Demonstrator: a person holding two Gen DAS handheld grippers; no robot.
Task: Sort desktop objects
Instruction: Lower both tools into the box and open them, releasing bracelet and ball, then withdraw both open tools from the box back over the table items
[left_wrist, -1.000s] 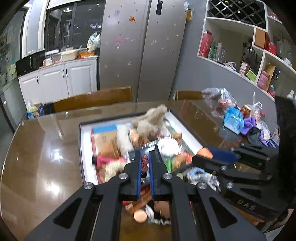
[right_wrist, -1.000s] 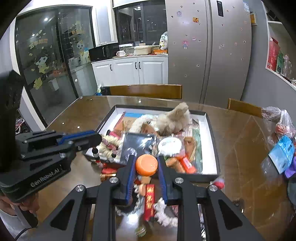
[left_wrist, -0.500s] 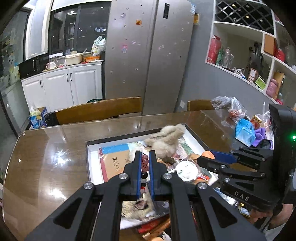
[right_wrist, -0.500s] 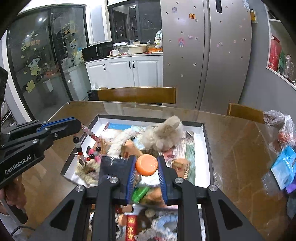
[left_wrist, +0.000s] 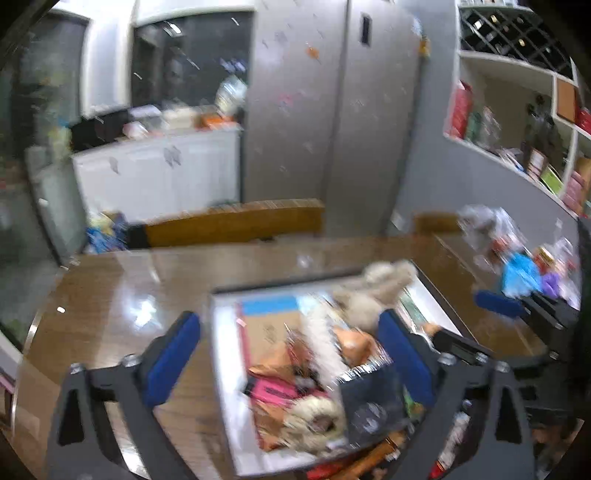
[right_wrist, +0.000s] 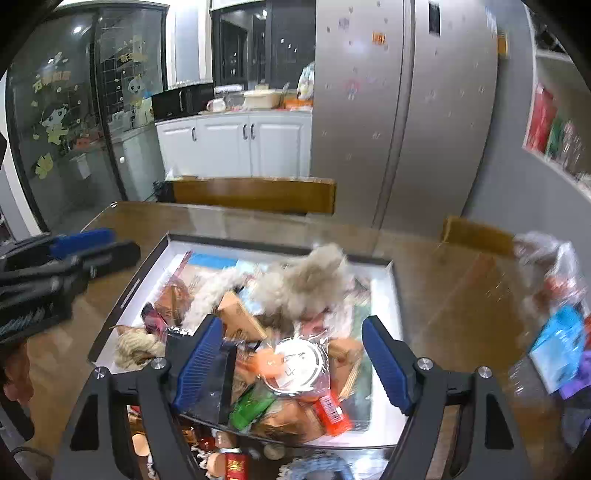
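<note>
A shallow white box (right_wrist: 380, 291) with a dark rim sits on the brown wooden table (right_wrist: 454, 295), heaped with small desktop things. In the right wrist view the pile shows a fluffy beige plush toy (right_wrist: 310, 280) at the far middle, a round white lid-like disc in a clear bag (right_wrist: 295, 363) near the front, an orange round piece (right_wrist: 267, 363) just left of that disc, a green tube (right_wrist: 251, 404) and an orange-red tube (right_wrist: 332, 408) at the near edge, a tan cardboard packet (right_wrist: 240, 321) and a cream rope knot (right_wrist: 135, 347) at the near left corner. More small items lie on the table just in front of the box.

The right gripper (right_wrist: 295, 350) hangs over the near half of the box. Its jaws have just been opening and now stand wide apart, with nothing pressed between the blue pads (right_wrist: 201, 358); the orange piece lies loose in the pile below them. The left gripper (left_wrist: 291, 350) is also over the box, at its left side. Its jaws have likewise just been opening and stand wide, gripping nothing; this view is blurred, so the pile beneath reads only as pink, orange and cream shapes.

Beyond the table stand wooden chair backs (right_wrist: 255, 194), a silver refrigerator (right_wrist: 402, 110), white cabinets (right_wrist: 236, 144) to the left, and wall shelves (left_wrist: 517, 122) to the right. Plastic bags (right_wrist: 554, 295) with a blue packet lie at the table's right end.
</note>
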